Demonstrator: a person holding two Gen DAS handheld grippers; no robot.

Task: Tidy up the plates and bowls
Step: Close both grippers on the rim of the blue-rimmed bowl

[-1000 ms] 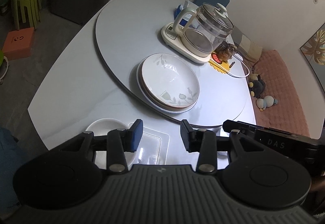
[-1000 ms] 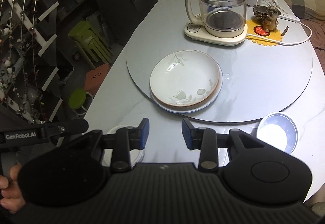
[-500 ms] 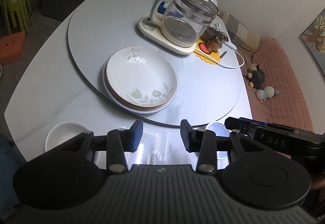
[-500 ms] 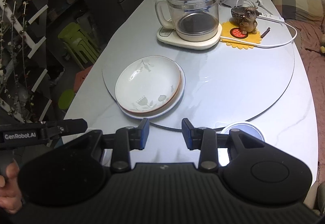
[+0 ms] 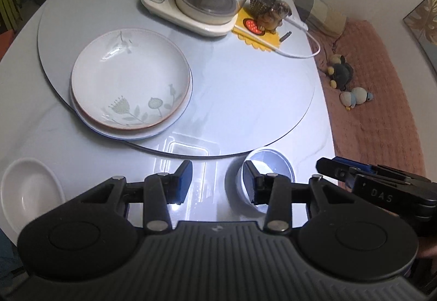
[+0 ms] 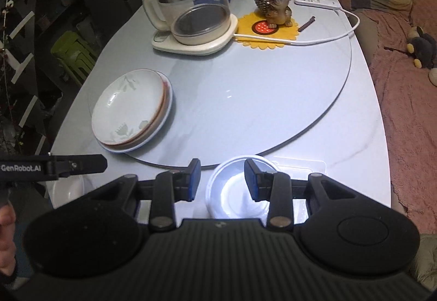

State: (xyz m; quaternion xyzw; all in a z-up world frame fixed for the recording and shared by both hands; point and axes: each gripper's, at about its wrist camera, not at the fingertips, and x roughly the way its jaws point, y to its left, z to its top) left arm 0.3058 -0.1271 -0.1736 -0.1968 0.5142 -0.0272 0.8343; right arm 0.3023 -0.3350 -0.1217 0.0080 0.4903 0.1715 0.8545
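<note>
the table [image 6: 363, 137] was a pale grey marble-look top with a big round turntable [image 6: 273, 99] set in it – chairs at the far end, green stools [image 6: 72, 51] on a dark floor to one side, a pink blanket [image 6: 409, 110] with plush toys on the other. the stacked floral plates [image 5: 131, 80] sat on the turntable near a glass kettle [image 6: 191, 3]. one small white bowl [image 5: 269, 164] sat at the table's near edge just off the turntable, another white bowl [image 5: 30, 189] further left. readable writing: "genrobot.ai" and "das" on the gripper bodies. left gripper [image 5: 217, 181] and right gripper [image 6: 221, 178] both stood partway apart, nothing between the pads – the right one hovered over the small bowl.
</note>
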